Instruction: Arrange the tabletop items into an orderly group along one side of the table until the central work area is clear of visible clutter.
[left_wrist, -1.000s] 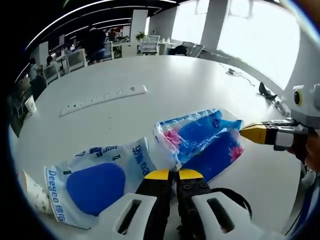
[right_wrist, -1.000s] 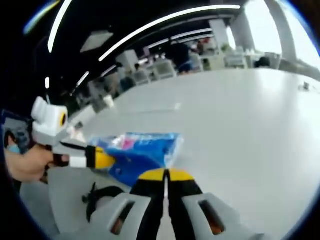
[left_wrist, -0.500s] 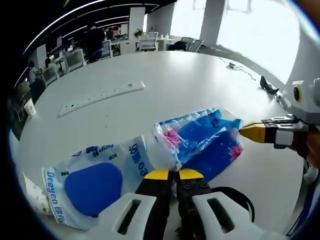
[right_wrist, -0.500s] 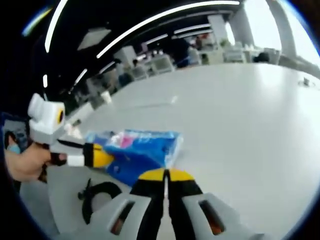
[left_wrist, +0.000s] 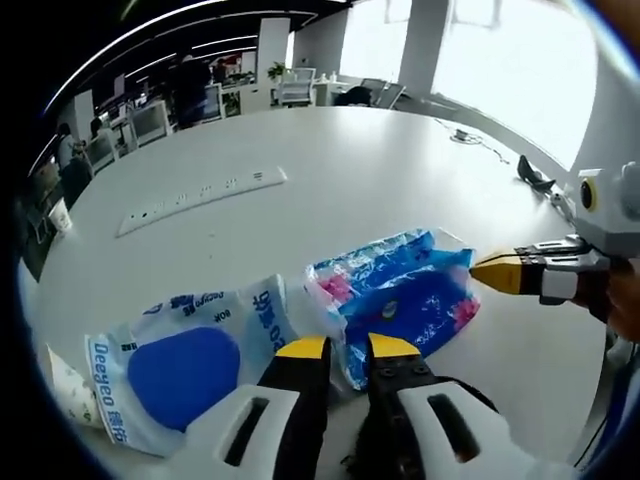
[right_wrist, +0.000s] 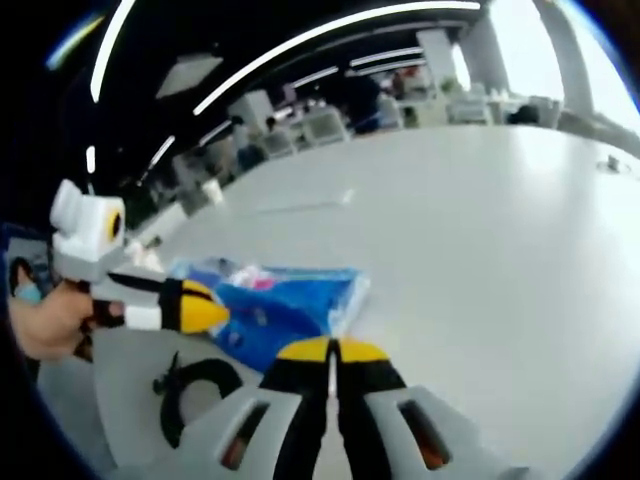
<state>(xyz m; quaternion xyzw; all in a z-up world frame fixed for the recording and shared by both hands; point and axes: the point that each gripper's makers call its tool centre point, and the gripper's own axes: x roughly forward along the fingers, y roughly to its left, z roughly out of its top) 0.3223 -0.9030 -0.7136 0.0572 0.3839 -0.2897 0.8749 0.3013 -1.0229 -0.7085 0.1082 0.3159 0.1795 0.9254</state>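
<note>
A blue tissue pack with pink flowers lies on the white table, just beyond my left gripper. That gripper is open, and the pack's near corner sits at the gap between its tips. A second pack, white with a blue oval and "Deeyeo" print, lies to its left. My right gripper comes in from the right, shut, its tip close to the blue pack's far end. In the right gripper view, my right gripper is shut on nothing, with the blue pack and the left gripper ahead of it on the left.
A white power strip lies farther out on the table. A black strap loop rests near the table edge by the grippers. A small black object and a cable sit at the far right. Office desks and people are beyond.
My left gripper has gone from shut to open. The blue tissue pack has dropped lower and lies flatter. The right gripper stays shut beside it.
</note>
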